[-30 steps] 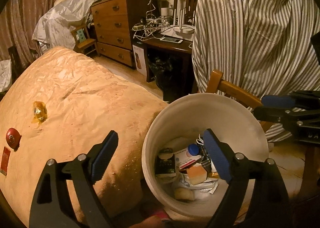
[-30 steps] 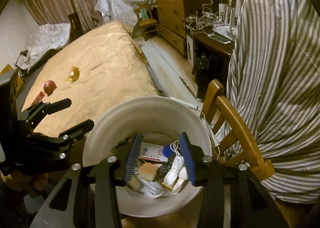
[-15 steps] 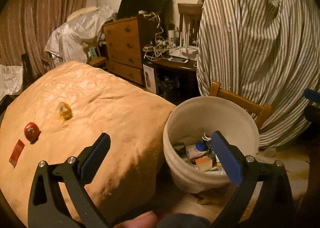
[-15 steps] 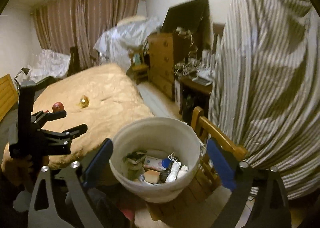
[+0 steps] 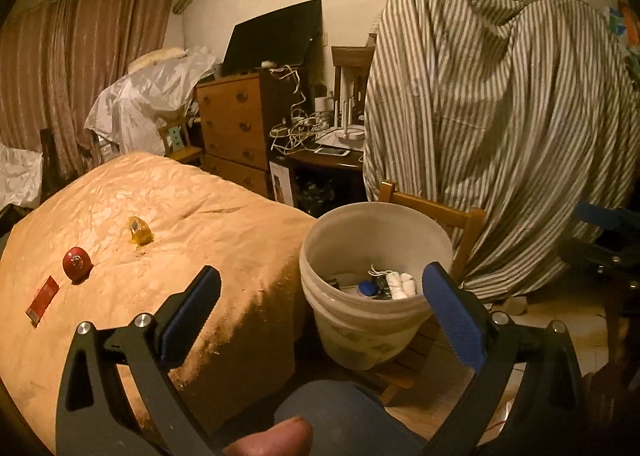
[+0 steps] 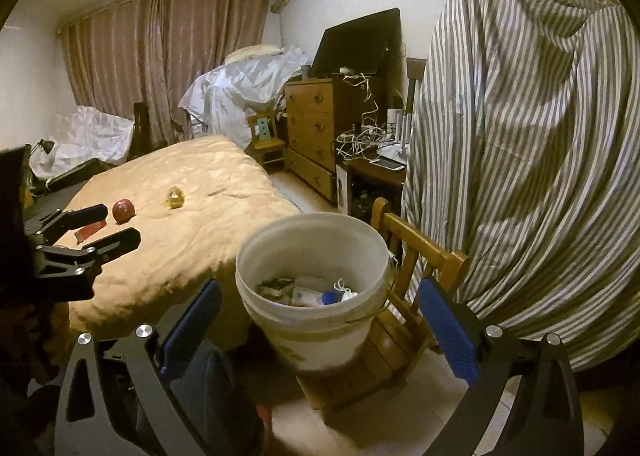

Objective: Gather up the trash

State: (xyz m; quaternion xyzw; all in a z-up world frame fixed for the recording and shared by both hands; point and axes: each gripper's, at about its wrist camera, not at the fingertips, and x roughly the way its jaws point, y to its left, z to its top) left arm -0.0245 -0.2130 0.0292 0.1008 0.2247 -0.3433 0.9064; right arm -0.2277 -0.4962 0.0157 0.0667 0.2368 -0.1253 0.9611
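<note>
A white bucket (image 5: 360, 332) holding several pieces of trash stands on a small wooden chair (image 6: 420, 248) beside the bed. On the tan bed cover (image 5: 180, 216) lie a red round thing (image 5: 76, 263), a crumpled yellow wrapper (image 5: 139, 231) and a flat red packet (image 5: 42, 299). My left gripper (image 5: 320, 276) is open and empty, hanging back from the bucket near the bed's corner. My right gripper (image 6: 320, 288) is open and empty too, facing the bucket (image 6: 312, 336) from a distance. In the right wrist view the left gripper (image 6: 100, 224) hovers close to the red round thing (image 6: 123, 210).
A large striped cloth (image 5: 500, 116) drapes over something tall right behind the chair. A wooden dresser (image 5: 236, 124) and a low desk with tangled cables (image 5: 320, 144) stand at the back. A person's thumb (image 5: 276, 436) and blue-clad knee (image 5: 332, 404) fill the bottom edge.
Both grippers have drawn back and up from over the bucket, which now looks smaller. The right jaws have spread wide from a narrow gap; the left jaws widened slightly.
</note>
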